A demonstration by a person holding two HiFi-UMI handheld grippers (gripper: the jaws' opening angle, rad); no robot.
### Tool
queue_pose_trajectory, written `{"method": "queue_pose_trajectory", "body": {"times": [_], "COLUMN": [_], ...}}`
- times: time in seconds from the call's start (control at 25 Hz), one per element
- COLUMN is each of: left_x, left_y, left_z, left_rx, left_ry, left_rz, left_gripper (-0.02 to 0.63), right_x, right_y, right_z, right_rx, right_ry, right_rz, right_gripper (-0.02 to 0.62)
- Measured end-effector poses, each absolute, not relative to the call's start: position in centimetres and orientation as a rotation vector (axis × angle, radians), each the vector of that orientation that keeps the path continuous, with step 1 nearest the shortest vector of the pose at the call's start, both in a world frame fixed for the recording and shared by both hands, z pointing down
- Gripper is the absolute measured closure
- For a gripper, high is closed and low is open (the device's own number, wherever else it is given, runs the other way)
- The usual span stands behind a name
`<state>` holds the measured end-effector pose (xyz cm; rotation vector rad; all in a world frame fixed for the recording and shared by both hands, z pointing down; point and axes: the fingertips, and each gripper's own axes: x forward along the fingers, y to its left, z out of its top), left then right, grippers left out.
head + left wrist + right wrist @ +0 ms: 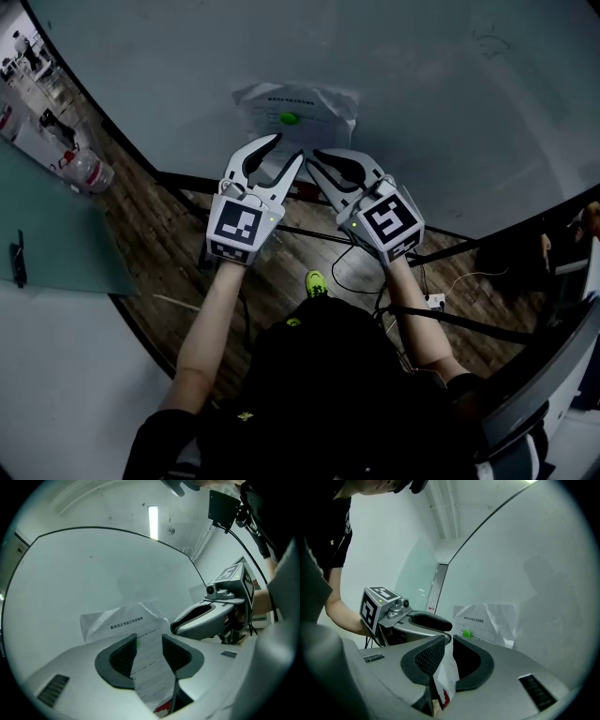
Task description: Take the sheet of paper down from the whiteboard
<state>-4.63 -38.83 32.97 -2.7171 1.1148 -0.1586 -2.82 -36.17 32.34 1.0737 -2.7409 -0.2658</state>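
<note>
The whiteboard (422, 84) is pale grey-white with a dark rim. The paper (309, 105) is white with fine black print and grey crease shadows; a red patch (161, 708) shows at its lower end. The magnet (289, 118) is bright green. The left hand-held gripper (288, 148) and the right hand-held gripper (316, 157) have light grey shells and black pads (123, 656), one with a fine dotted grid. Each marker cube (237, 225) carries black-and-white squares and a small green light. The floor (169, 234) is brown wood planking. The clothing (328, 394) is black and the shoe (316, 281) is neon yellow-green.
</note>
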Motion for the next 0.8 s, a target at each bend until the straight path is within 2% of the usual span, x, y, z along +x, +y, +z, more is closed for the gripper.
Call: {"method": "queue_pose_trajectory", "body": {"times": [0.4, 0.8], "left_x": [-4.4, -4.1], "left_y": [-41.7, -43.4], "left_z": [33.2, 33.1], "left_rx": [-2.680, -2.577], "left_ry": [1.184, 1.261], "left_rz": [-0.183, -0.262], "left_gripper": [0.387, 0.368], "right_x": [-2.0, -1.4], "right_y": [-37.7, -38.7], "right_z": [32.4, 32.1], "right_rx": [1.062, 1.055], "right_ry": [-2.723, -2.708], "right_rz": [-0.266, -0.282], "right_gripper": [0.514, 0.505]}}
